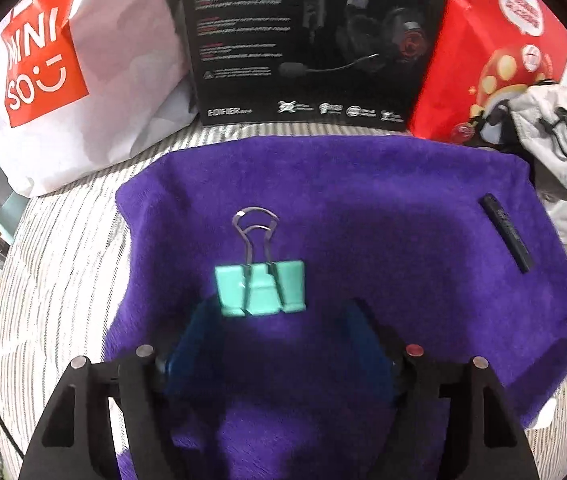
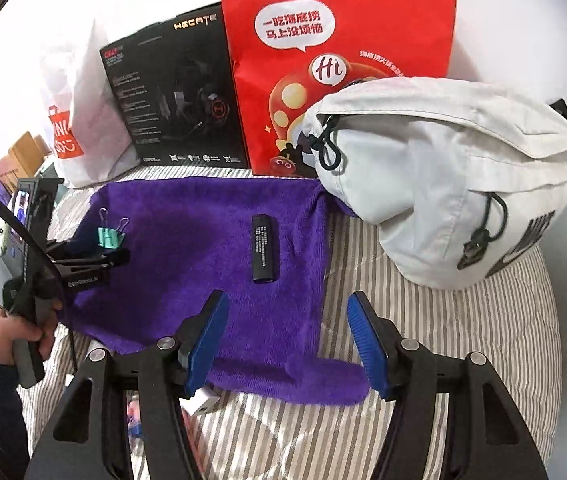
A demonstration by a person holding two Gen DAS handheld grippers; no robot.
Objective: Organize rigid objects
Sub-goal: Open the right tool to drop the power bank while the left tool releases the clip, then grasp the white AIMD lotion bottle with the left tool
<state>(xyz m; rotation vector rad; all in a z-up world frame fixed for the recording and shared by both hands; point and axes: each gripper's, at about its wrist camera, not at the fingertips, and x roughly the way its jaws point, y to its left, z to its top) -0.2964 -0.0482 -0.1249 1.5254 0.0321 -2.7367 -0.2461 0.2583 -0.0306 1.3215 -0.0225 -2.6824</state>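
I see my left claw [image 1: 279,320] spread open just behind the green binder clip [image 1: 261,290] on the purple towel [image 1: 363,208], right claw [image 2: 287,340] open, black tube [image 2: 265,249] at 12 o'clock.

Purple towel [image 2: 203,240] lies open; white bag [image 2: 443,176] crowds its right edge.

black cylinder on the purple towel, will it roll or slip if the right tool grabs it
The black cylinder looks round and smooth, so a sideways nudge would probably roll it, though the fuzzy purple towel should damp that. It appears rigid, so it likely won't flex. The right tool has ribbed blue pads, which should limit slipping.
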